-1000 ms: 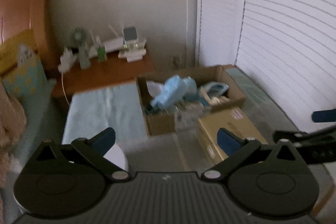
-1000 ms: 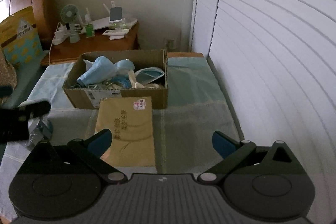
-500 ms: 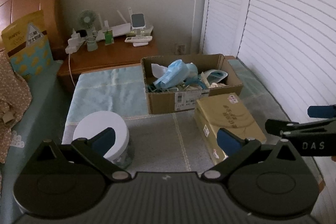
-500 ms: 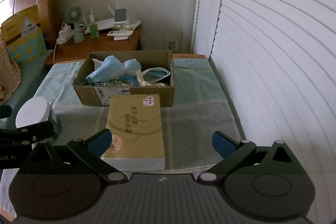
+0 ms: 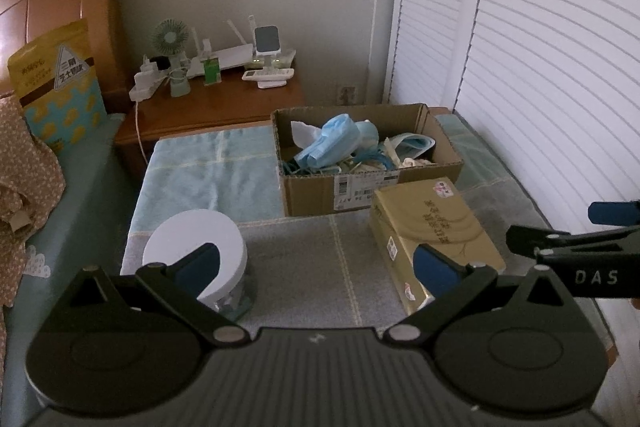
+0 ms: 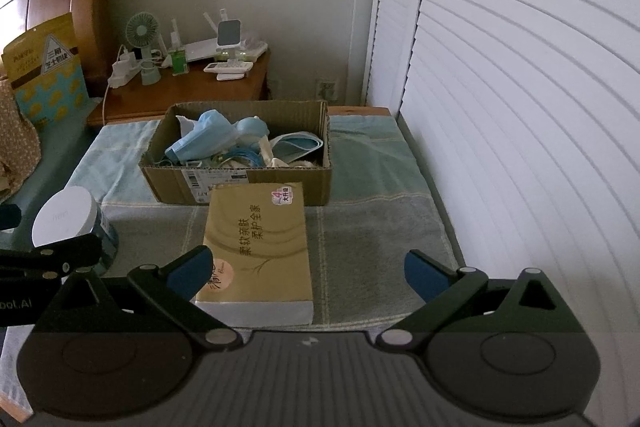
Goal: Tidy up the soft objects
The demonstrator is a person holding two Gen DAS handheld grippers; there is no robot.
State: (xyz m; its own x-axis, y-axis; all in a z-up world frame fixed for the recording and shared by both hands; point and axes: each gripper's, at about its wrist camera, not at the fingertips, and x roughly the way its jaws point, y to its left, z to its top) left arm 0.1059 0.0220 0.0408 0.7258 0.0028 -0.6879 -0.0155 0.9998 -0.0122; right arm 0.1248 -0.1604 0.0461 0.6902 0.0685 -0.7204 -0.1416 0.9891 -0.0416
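Open brown cardboard box (image 6: 240, 183), upright, set on a blue-and-grey checked cloth; a shipping label is seen on its near wall. Contents: crumpled light-blue face masks (image 6: 204, 143) heaped with pale cords and white scraps, loosely piled. Flat gold-coloured plastic tissue pack (image 6: 256, 243), printed with dark characters, laid flat directly before the box, touching its near wall.

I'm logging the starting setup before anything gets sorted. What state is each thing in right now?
cardboard box: open, flaps up, holding a loose heap of blue masks.
tissue pack: lying flat, appears sealed, against the box front.
jar: upright, white lid on.
left gripper: open, empty.
right gripper: open, empty.
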